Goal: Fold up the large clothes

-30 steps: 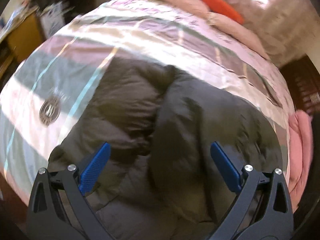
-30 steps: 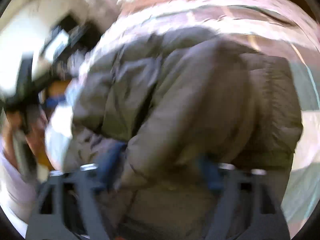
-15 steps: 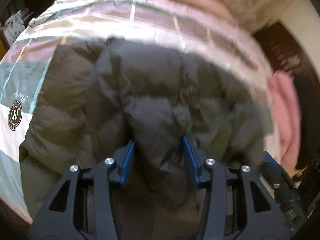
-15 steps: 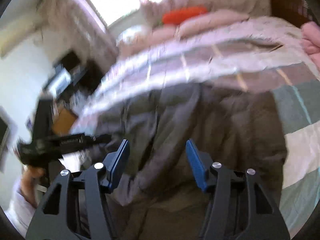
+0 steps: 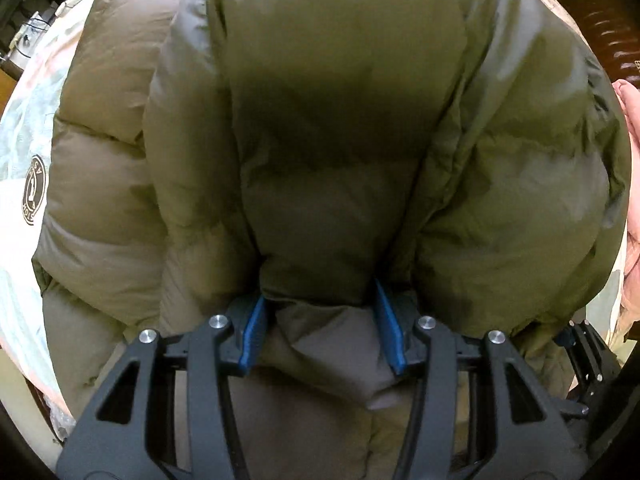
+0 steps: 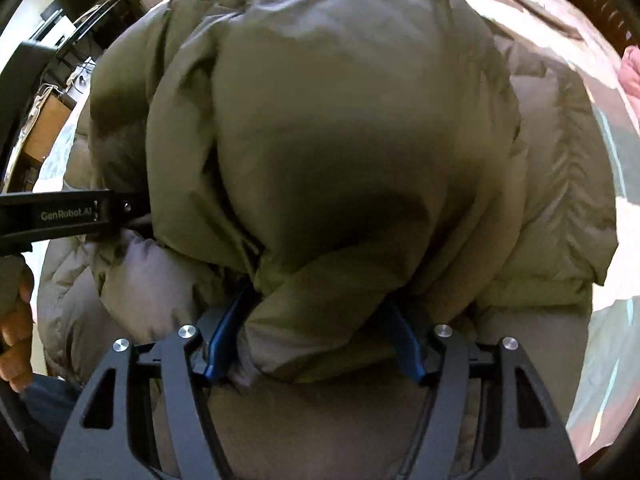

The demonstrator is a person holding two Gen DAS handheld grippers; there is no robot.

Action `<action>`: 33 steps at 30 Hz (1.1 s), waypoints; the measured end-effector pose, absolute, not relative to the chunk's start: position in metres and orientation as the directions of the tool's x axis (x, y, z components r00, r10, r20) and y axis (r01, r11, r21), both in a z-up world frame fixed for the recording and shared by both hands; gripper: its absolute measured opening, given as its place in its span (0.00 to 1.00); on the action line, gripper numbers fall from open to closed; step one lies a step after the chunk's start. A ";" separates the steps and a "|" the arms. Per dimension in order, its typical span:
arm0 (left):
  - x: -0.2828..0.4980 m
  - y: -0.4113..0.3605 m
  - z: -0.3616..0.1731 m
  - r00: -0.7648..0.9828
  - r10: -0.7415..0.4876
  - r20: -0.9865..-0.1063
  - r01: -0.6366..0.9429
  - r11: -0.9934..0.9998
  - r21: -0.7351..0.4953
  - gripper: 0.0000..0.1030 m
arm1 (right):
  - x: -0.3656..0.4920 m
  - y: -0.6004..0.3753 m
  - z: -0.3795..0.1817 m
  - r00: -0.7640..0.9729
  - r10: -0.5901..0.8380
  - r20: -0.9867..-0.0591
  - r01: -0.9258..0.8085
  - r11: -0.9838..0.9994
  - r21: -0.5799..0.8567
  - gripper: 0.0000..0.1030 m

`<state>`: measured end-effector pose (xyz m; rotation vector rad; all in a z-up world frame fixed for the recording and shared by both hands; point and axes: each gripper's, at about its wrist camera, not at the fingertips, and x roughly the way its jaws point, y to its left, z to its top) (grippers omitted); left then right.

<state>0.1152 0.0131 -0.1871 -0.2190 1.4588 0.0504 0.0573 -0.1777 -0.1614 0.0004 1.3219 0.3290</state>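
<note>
An olive-green puffer jacket [image 5: 340, 120] lies bunched on the bed and fills both views. My left gripper [image 5: 318, 320] points straight down into it. Its blue pads [image 5: 252, 332] press on either side of a thick padded fold while the jaws are opening slightly. In the right wrist view my right gripper [image 6: 316, 340] pinches another puffy fold of the jacket [image 6: 340, 140] between its pads, its jaws also easing open. The left gripper's black body [image 6: 72, 212] shows at the left edge there, dug into the jacket, with a person's hand [image 6: 16, 340] below it.
A pale checked bedspread [image 5: 24, 120] with a round logo [image 5: 34, 190] lies under the jacket and shows again at the right of the right wrist view, bedspread [image 6: 600, 120]. Pink cloth [image 5: 632, 160] lies at the bed's right edge. A desk with clutter [image 6: 44, 128] stands beyond the bed.
Both grippers came down onto the jacket. Their jaws went from wide open above it to narrowed around thick folds of it, and the jacket now fills both views.
</note>
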 end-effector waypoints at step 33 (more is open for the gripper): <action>0.087 0.020 -0.117 0.262 -0.179 -0.949 -0.128 0.968 -0.217 0.75 | 0.046 -0.177 -0.084 0.428 0.246 -0.870 -0.163 0.967 0.194 0.71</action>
